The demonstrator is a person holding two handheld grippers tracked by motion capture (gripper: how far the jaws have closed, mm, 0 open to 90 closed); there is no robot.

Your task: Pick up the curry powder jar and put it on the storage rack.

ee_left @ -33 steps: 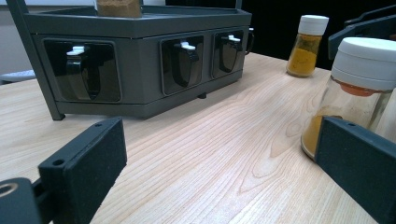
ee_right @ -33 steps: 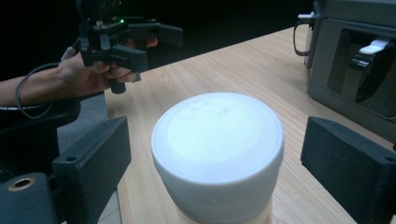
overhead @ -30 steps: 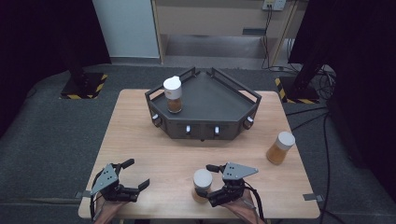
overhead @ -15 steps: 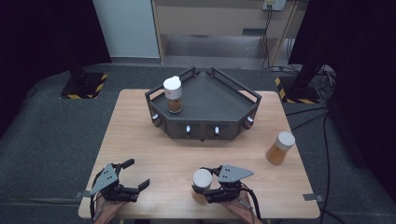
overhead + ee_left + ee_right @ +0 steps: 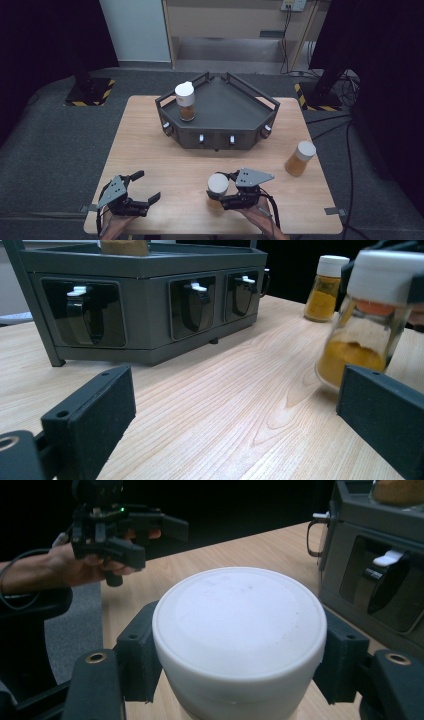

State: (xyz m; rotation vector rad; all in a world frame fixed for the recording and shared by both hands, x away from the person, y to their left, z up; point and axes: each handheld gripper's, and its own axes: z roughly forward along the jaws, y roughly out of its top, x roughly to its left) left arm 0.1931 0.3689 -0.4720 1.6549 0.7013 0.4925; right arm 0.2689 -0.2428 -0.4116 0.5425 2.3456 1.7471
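I see a wooden surface (image 5: 150, 150) with a dark grey rack (image 5: 218, 120) sitting at the 12 o'clock side. One jar with a white lid (image 5: 185, 101) stands on top of the rack, toward its 10 o'clock corner. It has brown powder inside.

My right gripper (image 5: 223, 192) is at the 6 o'clock edge of the surface. Its two black jaws squeeze the white lid of a second jar (image 5: 217, 189). In the right gripper view, the big round lid (image 5: 240, 625) sits tight between the two jaws, one on each side. In the left gripper view this jar (image 5: 367, 322) leans a bit and has yellow powder at the bottom. I cannot tell if its bottom touches the wood.

My left gripper (image 5: 141, 187) is at the 7 o'clock corner. Its jaws stand wide apart and hold nothing. In the left gripper view I see bare wood between the two black jaws.

A third jar (image 5: 300, 158) stands alone at the 3 o'clock side, well apart from both grippers. It holds orange-yellow powder and has a white lid too.

The front of the rack has small handles (image 5: 200, 297) in dark windows.
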